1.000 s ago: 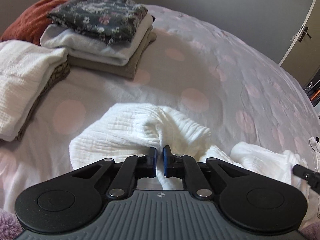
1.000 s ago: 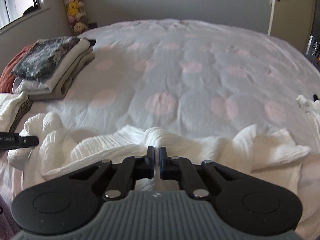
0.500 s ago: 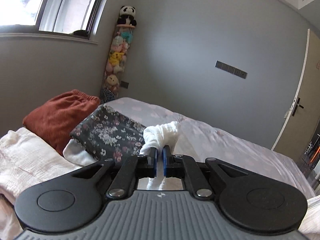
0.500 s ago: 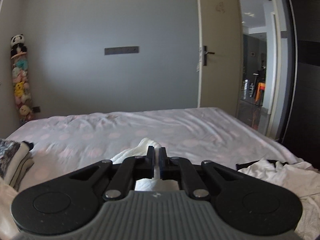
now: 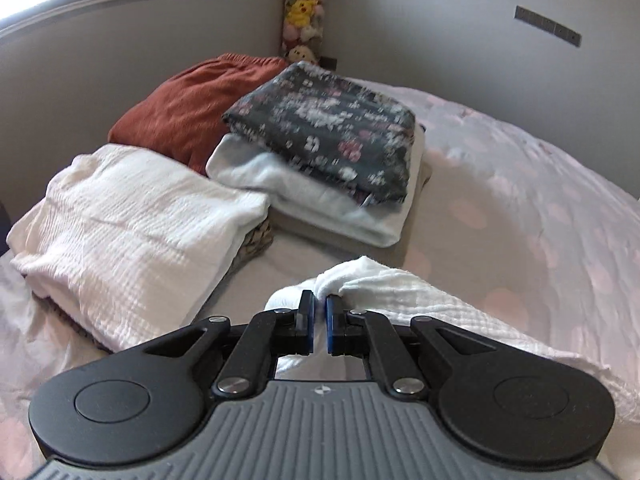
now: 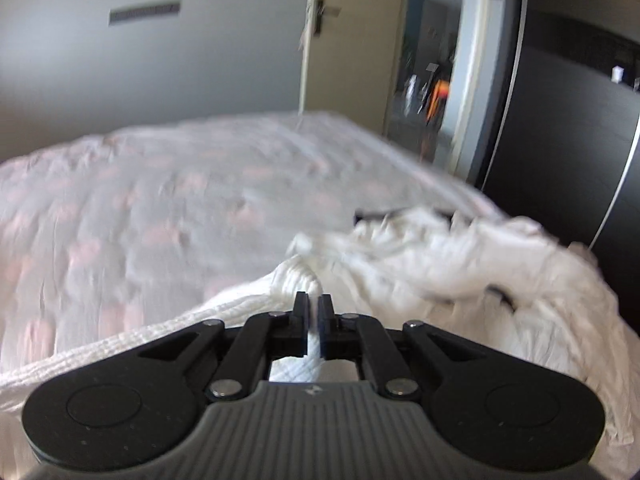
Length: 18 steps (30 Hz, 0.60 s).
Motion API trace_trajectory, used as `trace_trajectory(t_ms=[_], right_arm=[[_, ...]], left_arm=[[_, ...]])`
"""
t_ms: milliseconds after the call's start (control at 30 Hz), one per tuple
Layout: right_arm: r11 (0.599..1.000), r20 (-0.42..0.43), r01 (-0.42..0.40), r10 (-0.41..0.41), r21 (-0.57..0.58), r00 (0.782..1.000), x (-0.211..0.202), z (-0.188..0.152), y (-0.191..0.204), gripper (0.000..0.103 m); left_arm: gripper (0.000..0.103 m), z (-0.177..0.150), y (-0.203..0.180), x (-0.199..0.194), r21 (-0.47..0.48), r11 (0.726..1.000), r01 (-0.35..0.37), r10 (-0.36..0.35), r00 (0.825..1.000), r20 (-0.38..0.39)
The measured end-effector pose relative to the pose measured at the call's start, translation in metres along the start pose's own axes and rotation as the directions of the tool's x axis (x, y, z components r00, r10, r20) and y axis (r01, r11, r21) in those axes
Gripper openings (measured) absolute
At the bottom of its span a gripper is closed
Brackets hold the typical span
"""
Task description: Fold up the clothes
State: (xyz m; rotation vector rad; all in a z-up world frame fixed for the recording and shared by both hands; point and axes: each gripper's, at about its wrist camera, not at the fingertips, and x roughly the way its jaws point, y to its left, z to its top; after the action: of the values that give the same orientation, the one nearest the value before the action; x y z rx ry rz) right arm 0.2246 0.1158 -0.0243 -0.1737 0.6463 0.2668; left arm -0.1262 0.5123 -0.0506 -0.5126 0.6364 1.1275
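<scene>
Now | both tools pinching white garment [image 5: 420,292] | dotted bedspread [image 5: 540,184] | grey walls, door [image 6: 344,40] ajar

Ahead-left of my left gripper [image 5: 319,316]: two folded stacks [image 5: 132,232] [image 5: 320,168] on the bed [image 5: 520,184]. Unfolded pile [image 6: 460,256] right of my right gripper [image 6: 313,314].

Bed: a big bed [image 5: 540,200] with a pale cover that has soft pink spots.
At 10 o'clock, left view: a folded white cloth [image 5: 132,224] on a brown one.
At 12 o'clock: a rust-red cloth [image 5: 188,112].
Beside it: a flowery dark cloth [image 5: 328,128] on top of a folded stack.
At 3 o'clock, right view: a messy white heap [image 6: 460,252], blurred.
</scene>
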Motion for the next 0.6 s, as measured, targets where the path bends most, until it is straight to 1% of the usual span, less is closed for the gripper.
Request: trace_trajectory(t_ms=[100, 133, 200, 267, 300, 333, 367, 400, 433, 467, 533, 567, 600], right_arm=[[0.998, -0.094, -0.061, 0.060, -0.014, 0.994, 0.006, -0.014, 0.002, 0.008], [0.997, -0.110, -0.078, 0.076, -0.012, 0.991, 0.004, -0.019, 0.001, 0.009], [0.994, -0.124, -0.110, 0.109, -0.003, 0.986, -0.006, -0.025, -0.002, 0.010], [0.989, -0.119, -0.145, 0.144, 0.003, 0.982, -0.022, -0.026, -0.003, 0.015], [0.986, -0.107, -0.169, 0.169, 0.004, 0.980, -0.028, -0.025, -0.004, 0.023], [0.981, -0.096, -0.194, 0.193, 0.004, 0.976, -0.034, -0.023, -0.004, 0.035], [0.975, -0.091, -0.222, 0.220, -0.008, 0.971, -0.039, -0.021, 0.000, 0.038], [0.968, -0.090, -0.250, 0.247, -0.022, 0.965, -0.044, -0.020, 0.004, 0.038], [0.957, -0.105, -0.287, 0.281, -0.044, 0.954, -0.048, -0.019, 0.013, 0.039], [0.940, -0.132, -0.334, 0.323, -0.068, 0.937, -0.049, -0.021, 0.023, 0.041], [0.899, -0.194, -0.421, 0.394, -0.123, 0.898, -0.052, -0.028, 0.048, 0.048], [0.880, -0.232, -0.446, 0.405, -0.162, 0.884, -0.051, -0.034, 0.062, 0.050], [0.870, -0.265, -0.451, 0.395, -0.201, 0.880, -0.049, -0.041, 0.074, 0.054]], left_arm=[[0.004, -0.010, 0.008, 0.006, -0.018, 1.000, -0.014, 0.013, 0.999, -0.045], [0.004, -0.011, 0.010, 0.008, -0.025, 1.000, -0.014, 0.012, 0.998, -0.055], [0.005, -0.014, 0.014, 0.011, -0.040, 0.999, -0.014, 0.011, 0.997, -0.076], [0.005, -0.016, 0.016, 0.013, -0.048, 0.999, -0.012, 0.008, 0.996, -0.088], [0.005, -0.016, 0.016, 0.014, -0.047, 0.999, -0.012, 0.007, 0.996, -0.091], [0.005, -0.017, 0.014, 0.015, -0.042, 0.999, -0.011, 0.007, 0.996, -0.093], [0.005, -0.017, 0.012, 0.017, -0.038, 0.999, -0.010, 0.006, 0.995, -0.095], [0.005, -0.017, 0.010, 0.018, -0.034, 0.999, -0.006, 0.002, 0.996, -0.095], [0.005, -0.018, 0.008, 0.018, -0.030, 1.000, -0.003, 0.000, 0.996, -0.093], [0.005, -0.018, 0.007, 0.018, -0.027, 1.000, 0.000, -0.003, 0.996, -0.091], [0.005, -0.019, 0.005, 0.018, -0.021, 1.000, 0.006, -0.008, 0.996, -0.087], [0.005, -0.019, 0.005, 0.018, -0.020, 1.000, 0.009, -0.010, 0.996, -0.084], [0.005, -0.019, 0.006, 0.017, -0.024, 1.000, 0.011, -0.013, 0.996, -0.083]])
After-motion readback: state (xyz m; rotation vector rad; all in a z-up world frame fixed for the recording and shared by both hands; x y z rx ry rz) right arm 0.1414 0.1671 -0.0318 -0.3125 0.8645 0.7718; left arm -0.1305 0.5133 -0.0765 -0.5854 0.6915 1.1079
